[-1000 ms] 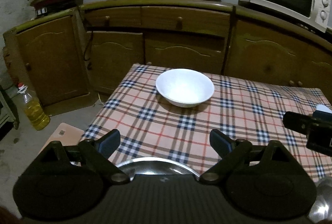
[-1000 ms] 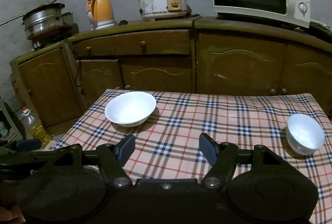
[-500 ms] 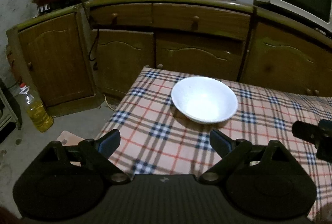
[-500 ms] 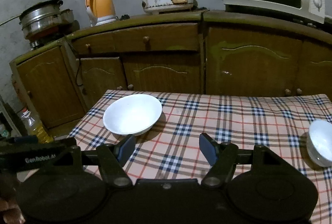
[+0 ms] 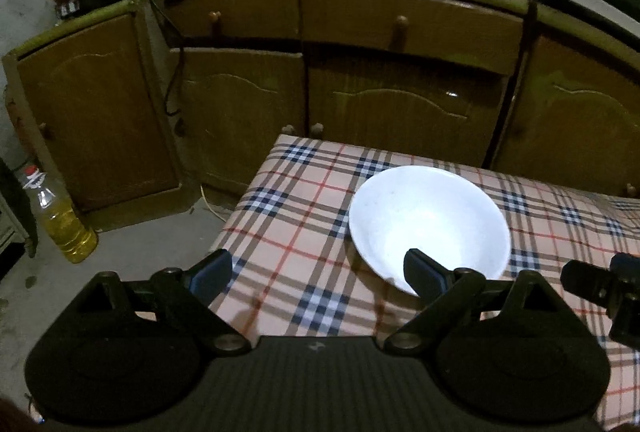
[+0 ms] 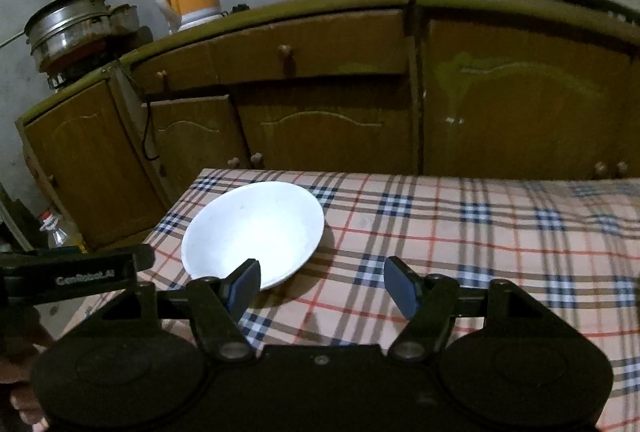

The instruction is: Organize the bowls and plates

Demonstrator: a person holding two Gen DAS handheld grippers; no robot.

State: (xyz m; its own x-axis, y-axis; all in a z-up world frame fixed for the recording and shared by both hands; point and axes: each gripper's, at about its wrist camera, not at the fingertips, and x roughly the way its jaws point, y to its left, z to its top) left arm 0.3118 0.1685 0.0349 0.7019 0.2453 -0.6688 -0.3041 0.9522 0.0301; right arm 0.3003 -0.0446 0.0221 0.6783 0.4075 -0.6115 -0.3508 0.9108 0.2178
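Where readable, left hand-held gripper (image 6: 72, 274) says "GenRobot.AI".

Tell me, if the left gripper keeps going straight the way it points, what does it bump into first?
Probably the checked tablecloth. The open left gripper aims down at bare cloth, just left of the white bowl. Its right finger overlaps the bowl's near rim in the picture, so it might clip that; depth is unclear.
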